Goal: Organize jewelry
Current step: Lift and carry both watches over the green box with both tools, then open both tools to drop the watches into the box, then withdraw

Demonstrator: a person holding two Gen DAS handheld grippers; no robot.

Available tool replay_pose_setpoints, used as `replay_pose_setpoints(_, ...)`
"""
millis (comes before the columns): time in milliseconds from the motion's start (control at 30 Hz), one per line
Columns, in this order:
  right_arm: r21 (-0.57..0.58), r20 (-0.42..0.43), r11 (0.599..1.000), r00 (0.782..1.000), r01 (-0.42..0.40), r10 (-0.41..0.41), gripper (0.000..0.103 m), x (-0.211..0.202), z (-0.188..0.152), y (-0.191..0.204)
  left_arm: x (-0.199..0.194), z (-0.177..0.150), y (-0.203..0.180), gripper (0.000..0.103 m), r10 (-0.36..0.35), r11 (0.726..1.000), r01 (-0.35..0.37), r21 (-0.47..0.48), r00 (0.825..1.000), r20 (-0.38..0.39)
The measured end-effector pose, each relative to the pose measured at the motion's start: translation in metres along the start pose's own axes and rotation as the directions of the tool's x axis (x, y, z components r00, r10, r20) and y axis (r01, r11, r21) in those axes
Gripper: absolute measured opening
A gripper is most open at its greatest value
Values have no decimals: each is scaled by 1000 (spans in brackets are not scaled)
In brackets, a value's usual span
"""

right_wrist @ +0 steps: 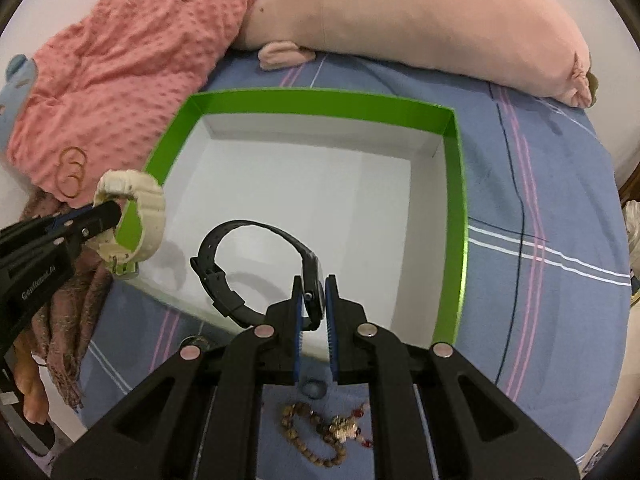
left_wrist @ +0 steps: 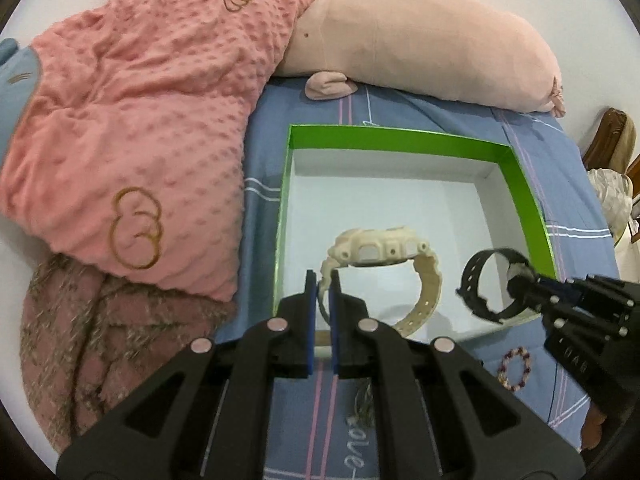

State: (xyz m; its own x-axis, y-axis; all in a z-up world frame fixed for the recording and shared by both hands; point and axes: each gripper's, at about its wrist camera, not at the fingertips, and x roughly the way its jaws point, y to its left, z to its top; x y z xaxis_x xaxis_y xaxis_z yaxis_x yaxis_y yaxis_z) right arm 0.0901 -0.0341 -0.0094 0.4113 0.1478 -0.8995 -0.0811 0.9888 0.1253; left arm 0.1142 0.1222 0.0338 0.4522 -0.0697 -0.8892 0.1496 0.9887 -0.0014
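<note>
- Black fingers of the left gripper (left_wrist: 324,280) pinch the strap of one cream watch (left_wrist: 376,252). It hangs over the near left corner of the green box (left_wrist: 400,138), and its face points up and away.
- Fingers of the right gripper (right_wrist: 314,286) squeeze the round case of one black watch (right_wrist: 248,272). Its strap makes a loop standing on edge, and the loop sticks out to the left over the near edge of the box.
- One green box sits open on the blue bed sheet (right_wrist: 540,184). Its inside is white.
- Two bead bracelets lie on the sheet by the near side of the box: one brown bead bracelet (right_wrist: 320,436) and one pink and white bracelet (left_wrist: 515,368).
- One pink bumpy blanket (left_wrist: 140,120) and one long pink plush toy (left_wrist: 420,40) lie at the far end of the bed.
</note>
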Motion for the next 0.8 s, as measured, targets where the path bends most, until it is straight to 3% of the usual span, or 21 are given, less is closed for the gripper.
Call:
replay_pose_setpoints(400,4,-96,999,995,40,-39,10,54,6,-11,62,9,-19,7,29,999,-27,31,996,-89)
replay_pose_setpoints(800,10,-123,999,991,52,-50,10,69,3,-17,91,3,-26,9,41,998,-35,45,988,-150)
